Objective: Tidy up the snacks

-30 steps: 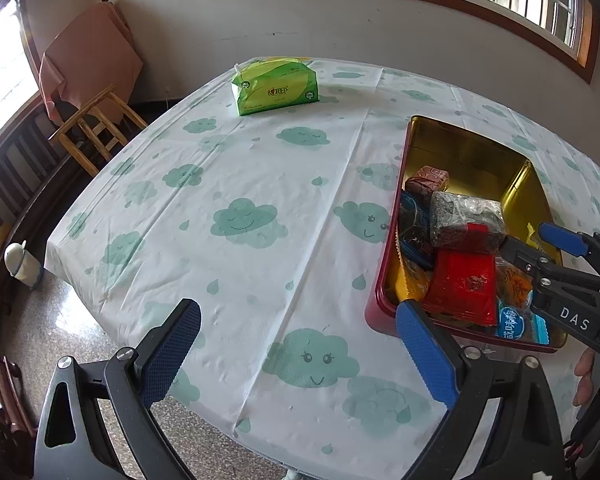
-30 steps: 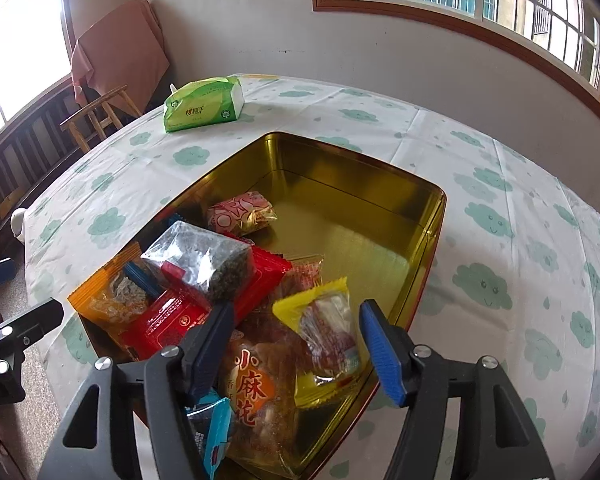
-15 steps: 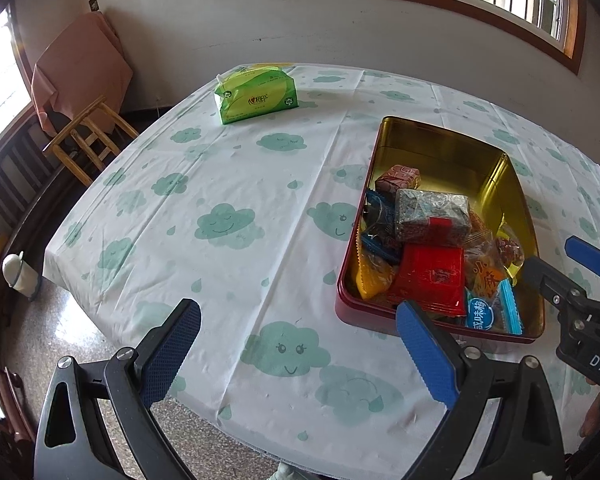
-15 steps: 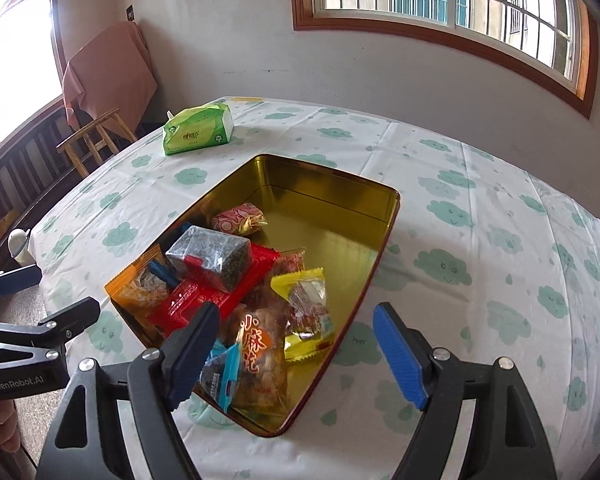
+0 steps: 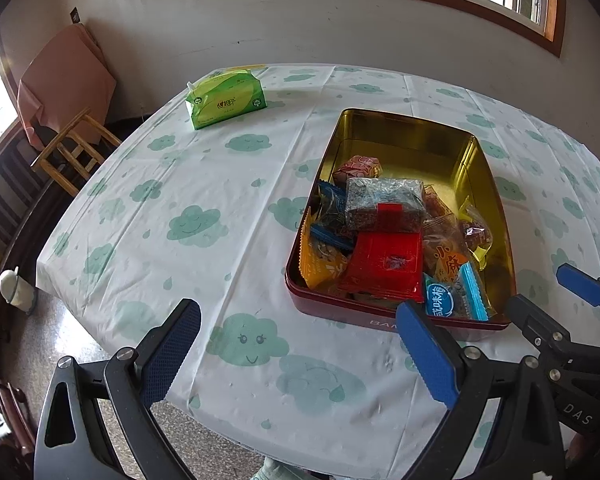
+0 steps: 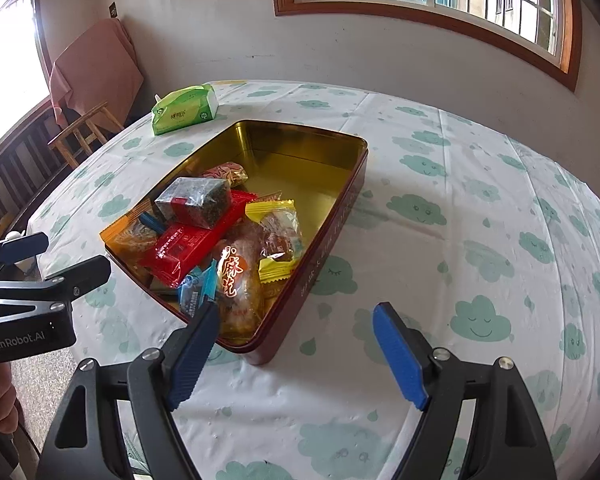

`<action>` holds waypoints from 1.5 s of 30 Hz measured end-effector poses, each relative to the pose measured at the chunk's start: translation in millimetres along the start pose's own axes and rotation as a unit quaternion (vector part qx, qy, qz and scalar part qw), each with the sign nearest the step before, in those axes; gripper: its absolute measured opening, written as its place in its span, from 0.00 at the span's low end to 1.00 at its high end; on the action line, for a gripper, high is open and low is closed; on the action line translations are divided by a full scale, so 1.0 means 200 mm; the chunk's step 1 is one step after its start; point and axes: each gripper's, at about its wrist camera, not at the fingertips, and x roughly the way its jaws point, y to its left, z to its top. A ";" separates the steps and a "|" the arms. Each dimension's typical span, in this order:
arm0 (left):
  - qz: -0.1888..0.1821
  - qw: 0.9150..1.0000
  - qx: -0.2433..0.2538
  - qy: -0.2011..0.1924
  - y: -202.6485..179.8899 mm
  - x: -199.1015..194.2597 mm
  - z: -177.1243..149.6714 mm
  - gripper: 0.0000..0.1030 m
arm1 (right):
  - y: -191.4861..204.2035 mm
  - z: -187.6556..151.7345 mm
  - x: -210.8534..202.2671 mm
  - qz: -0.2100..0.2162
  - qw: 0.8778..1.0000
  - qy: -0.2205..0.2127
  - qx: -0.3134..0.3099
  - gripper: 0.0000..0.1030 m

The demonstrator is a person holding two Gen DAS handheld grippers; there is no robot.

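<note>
A red tin with a gold inside [image 5: 416, 136] [image 6: 300, 148] stands on the table. Its near half holds several wrapped snacks: a red packet [image 5: 384, 264] [image 6: 188, 244], a dark clear-wrapped block [image 5: 384, 202] [image 6: 194, 200], a yellow-edged packet [image 6: 278, 232], an orange packet [image 5: 320, 262] and a blue sachet [image 5: 452, 298]. My left gripper [image 5: 296, 350] is open and empty, above the table's near edge, left of the tin. My right gripper [image 6: 296, 354] is open and empty, just in front of the tin's near corner.
A green tissue pack [image 5: 226, 98] [image 6: 184, 110] lies at the table's far left. The table has a white cloud-print cloth [image 5: 188, 224]. A wooden chair with a pink cloth [image 5: 66, 92] stands by the left wall. A white bottle [image 5: 14, 286] sits on the floor.
Both grippers have pulled back from the tin toward the table's near edge and higher. The snacks in the tin have not moved. Both stay open and empty.
</note>
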 end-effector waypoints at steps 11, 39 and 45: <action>-0.001 1.000 0.009 0.001 -0.05 -0.01 0.00 0.95 | 0.00 -0.03 0.02 -0.003 1.000 0.008 -0.005 0.78; -0.002 1.000 0.016 -0.001 -0.08 -0.02 0.01 0.94 | 0.03 -0.05 -0.01 0.008 1.000 0.012 -0.013 0.78; -0.003 1.000 0.016 0.002 -0.09 -0.01 0.01 0.94 | 0.03 -0.06 -0.01 0.009 1.000 0.014 -0.013 0.78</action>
